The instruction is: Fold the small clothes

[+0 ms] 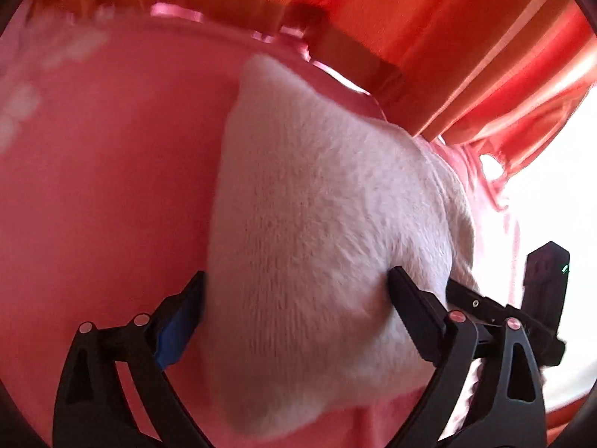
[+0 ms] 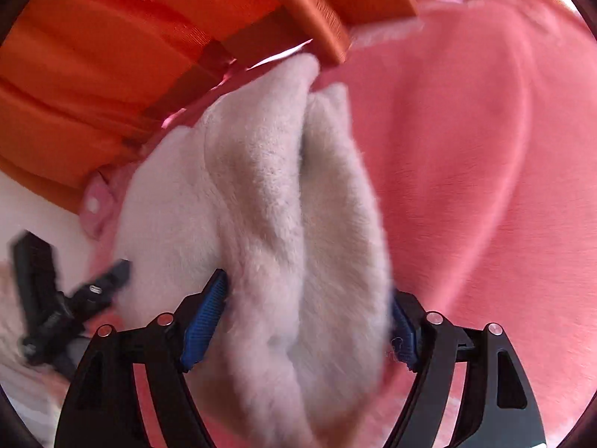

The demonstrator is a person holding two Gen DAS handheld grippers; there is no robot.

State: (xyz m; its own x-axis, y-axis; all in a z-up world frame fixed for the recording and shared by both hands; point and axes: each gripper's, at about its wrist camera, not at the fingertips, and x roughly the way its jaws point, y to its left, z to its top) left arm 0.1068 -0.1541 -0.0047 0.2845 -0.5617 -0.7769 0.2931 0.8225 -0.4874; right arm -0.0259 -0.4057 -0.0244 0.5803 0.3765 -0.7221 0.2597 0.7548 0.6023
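Fluffy white garment (image 1: 317,205) on pink cloth (image 1: 104,186), left tool (image 1: 294,298) and right tool (image 2: 309,306) angled down, both spread wide astride it, gripping nothing

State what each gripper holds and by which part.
Nothing is gripped: left gripper and right gripper stand open around the white fleece garment.

The fluffy cloth (image 1: 317,201) lies on the blanket (image 1: 104,186), in the middle of both views. The curtain (image 1: 429,37) hangs behind it, along the top of the frame. Each pair of tongs has the cloth between its two fingers.
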